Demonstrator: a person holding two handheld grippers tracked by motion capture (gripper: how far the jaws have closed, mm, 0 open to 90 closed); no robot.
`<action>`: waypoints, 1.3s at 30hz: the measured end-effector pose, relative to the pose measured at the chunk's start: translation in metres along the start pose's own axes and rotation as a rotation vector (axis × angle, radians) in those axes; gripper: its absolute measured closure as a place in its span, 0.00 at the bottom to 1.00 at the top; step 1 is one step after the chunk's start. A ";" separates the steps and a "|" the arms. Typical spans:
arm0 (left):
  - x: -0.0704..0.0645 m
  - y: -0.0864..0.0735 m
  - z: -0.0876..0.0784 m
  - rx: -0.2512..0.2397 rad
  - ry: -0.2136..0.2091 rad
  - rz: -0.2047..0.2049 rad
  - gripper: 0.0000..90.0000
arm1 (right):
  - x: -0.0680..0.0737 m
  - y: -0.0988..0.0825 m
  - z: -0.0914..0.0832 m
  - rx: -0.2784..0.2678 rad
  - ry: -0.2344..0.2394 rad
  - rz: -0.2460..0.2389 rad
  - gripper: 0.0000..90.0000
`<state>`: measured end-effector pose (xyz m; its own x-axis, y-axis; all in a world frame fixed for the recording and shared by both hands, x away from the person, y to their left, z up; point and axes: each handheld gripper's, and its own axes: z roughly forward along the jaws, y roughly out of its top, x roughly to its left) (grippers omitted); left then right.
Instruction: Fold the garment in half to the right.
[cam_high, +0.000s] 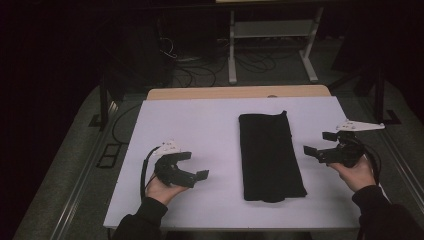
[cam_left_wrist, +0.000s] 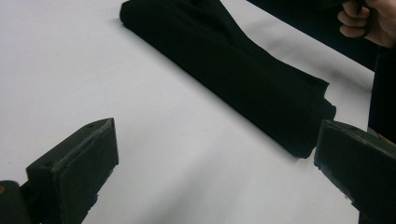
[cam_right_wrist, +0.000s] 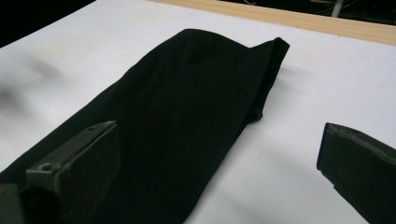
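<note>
On my left, the left gripper (cam_high: 194, 166) hovers over the white table (cam_high: 200, 125) with its jaws spread wide and nothing between them, pointing toward the middle. At the centre of the table I see a black folded cloth (cam_high: 270, 155) lying flat as a long strip running from the near edge toward the far side. On my right, the right gripper (cam_high: 320, 144) sits just beside the cloth, its jaws also spread apart and empty.
</note>
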<state>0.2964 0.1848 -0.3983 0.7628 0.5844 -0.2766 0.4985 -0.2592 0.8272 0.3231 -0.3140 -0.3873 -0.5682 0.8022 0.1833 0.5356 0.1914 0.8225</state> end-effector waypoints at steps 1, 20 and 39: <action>0.001 -0.001 -0.001 -0.003 0.002 -0.001 0.00 | 0.001 -0.001 -0.001 0.003 0.002 0.003 0.00; 0.020 -0.019 -0.033 -0.037 0.076 -0.041 0.00 | 0.014 -0.025 -0.015 0.005 0.025 -0.009 0.00; 0.043 -0.033 -0.062 -0.091 0.150 -0.098 0.00 | 0.021 -0.051 -0.027 0.001 0.006 -0.024 0.00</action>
<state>0.2876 0.2658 -0.4071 0.6394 0.7131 -0.2875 0.5228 -0.1290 0.8427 0.2669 -0.3219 -0.4107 -0.5850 0.7938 0.1665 0.5223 0.2117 0.8260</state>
